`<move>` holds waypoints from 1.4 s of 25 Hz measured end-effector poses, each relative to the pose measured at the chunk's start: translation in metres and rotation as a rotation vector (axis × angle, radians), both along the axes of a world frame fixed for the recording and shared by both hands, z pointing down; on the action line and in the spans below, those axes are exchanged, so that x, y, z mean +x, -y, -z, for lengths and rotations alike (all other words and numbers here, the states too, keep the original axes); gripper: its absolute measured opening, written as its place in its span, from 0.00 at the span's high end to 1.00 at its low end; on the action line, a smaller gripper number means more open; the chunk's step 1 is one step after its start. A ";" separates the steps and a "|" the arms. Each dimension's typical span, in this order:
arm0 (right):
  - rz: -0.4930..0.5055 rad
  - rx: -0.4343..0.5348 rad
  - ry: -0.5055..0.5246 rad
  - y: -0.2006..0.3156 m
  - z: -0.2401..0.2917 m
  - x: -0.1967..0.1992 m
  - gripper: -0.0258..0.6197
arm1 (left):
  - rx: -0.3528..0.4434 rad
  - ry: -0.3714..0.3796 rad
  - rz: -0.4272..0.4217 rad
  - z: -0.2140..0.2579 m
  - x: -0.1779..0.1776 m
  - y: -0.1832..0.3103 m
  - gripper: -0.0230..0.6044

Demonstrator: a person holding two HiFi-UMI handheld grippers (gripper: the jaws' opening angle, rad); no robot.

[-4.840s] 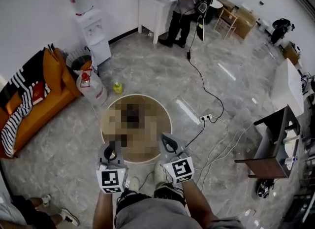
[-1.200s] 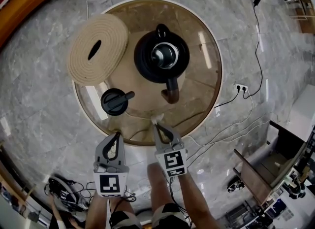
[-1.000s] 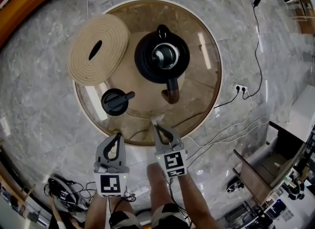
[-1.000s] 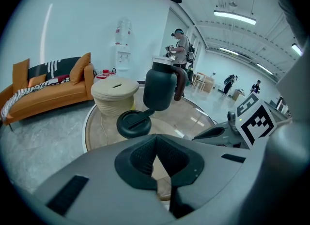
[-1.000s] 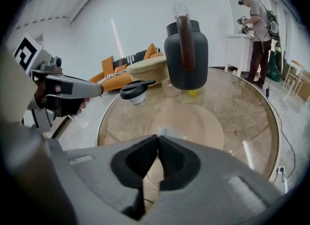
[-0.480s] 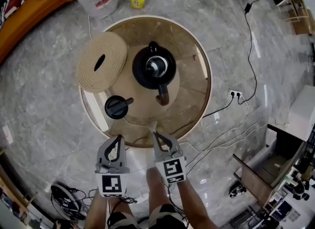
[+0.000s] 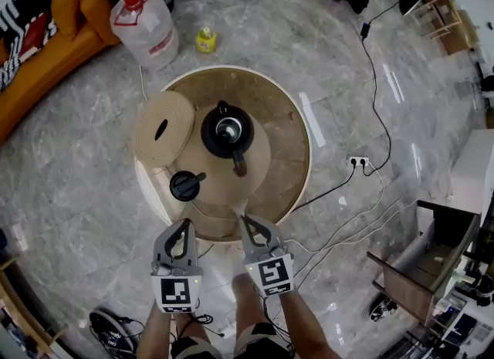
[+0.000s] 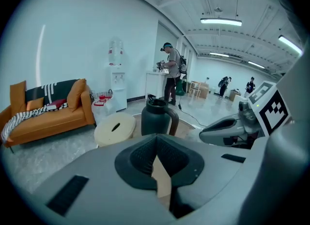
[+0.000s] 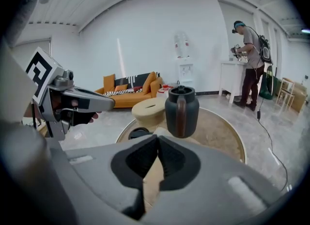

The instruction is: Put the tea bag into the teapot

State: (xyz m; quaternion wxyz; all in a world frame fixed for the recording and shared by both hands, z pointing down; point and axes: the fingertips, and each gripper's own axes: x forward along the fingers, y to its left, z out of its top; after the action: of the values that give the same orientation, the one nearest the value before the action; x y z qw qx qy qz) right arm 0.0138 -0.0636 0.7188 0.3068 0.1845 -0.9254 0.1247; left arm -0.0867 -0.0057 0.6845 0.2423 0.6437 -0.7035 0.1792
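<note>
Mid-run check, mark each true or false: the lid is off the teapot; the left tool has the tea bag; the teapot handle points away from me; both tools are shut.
Lid off the teapot: true. The lid lies on the table beside it.
Left tool has the tea bag: false. It is shut and empty; the right tool pinches what looks like the tea bag.
Handle points away: false. The handle points toward the tools.
Both tools shut: true.

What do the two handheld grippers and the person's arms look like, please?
Both the left gripper and the right gripper have grey, wedge-shaped bodies with black ribbed pads lining the jaws. Behind the jaws each carries a white cube printed with black square markers. The forearms show no sleeves.
</note>
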 end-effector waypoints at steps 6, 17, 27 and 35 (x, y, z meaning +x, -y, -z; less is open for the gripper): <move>-0.028 0.057 0.050 0.014 0.054 0.000 0.96 | 0.045 0.019 0.011 0.045 -0.005 0.011 0.94; -0.022 0.126 0.109 0.047 0.117 -0.014 0.96 | 0.109 0.007 0.066 0.098 -0.013 0.046 0.94; 0.003 0.175 0.166 0.094 0.132 -0.051 0.96 | 0.163 0.046 0.097 0.114 -0.046 0.086 0.94; 0.047 0.200 0.180 0.122 0.122 -0.083 0.96 | 0.167 0.077 0.106 0.103 -0.065 0.104 0.94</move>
State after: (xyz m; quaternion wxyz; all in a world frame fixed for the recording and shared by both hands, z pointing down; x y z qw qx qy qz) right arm -0.0688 -0.1852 0.5968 0.2056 0.1805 -0.9610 0.0404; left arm -0.1516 -0.1093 0.5818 0.1695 0.6159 -0.7580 0.1316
